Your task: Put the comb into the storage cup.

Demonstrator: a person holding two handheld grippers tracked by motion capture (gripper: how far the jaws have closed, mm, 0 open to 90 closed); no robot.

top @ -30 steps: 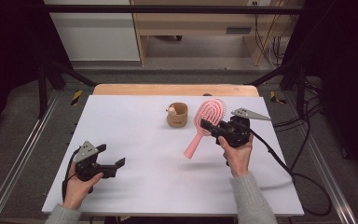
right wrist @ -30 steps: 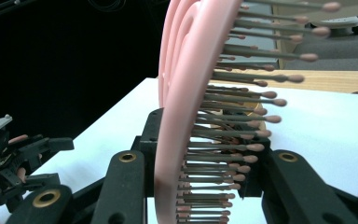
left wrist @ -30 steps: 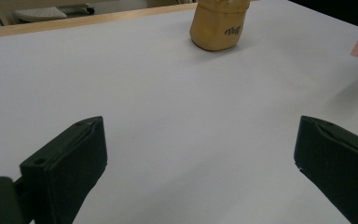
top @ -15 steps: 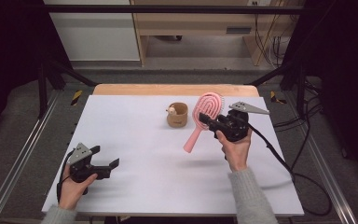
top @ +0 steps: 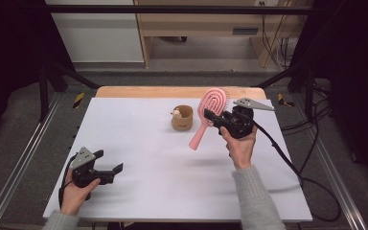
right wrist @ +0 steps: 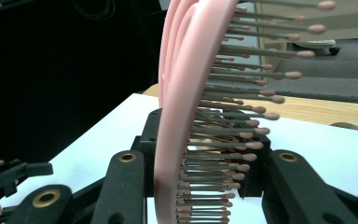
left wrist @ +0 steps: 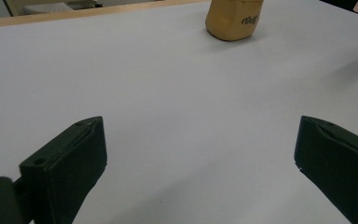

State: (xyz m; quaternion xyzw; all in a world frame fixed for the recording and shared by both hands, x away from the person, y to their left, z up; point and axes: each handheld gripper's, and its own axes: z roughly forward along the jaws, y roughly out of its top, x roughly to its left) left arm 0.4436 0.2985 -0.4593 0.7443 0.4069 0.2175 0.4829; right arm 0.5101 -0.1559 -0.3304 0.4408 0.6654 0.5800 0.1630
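White and matte, the desk [top: 139,143] has a bare wooden strip along its far edge. My right gripper [top: 218,120] is clamped on the pink hairbrush [top: 210,113], jaws pressing either side of its head, and holds it clear above the desk's far right part, handle slanting down. From the right gripper view, the brush is a looped, slotted plastic oval with thin bristles ending in rounded tips. My left gripper [top: 115,170] hovers near the near left corner, jaws wide apart around nothing. A small tan cup [top: 182,117] stands just left of the brush.
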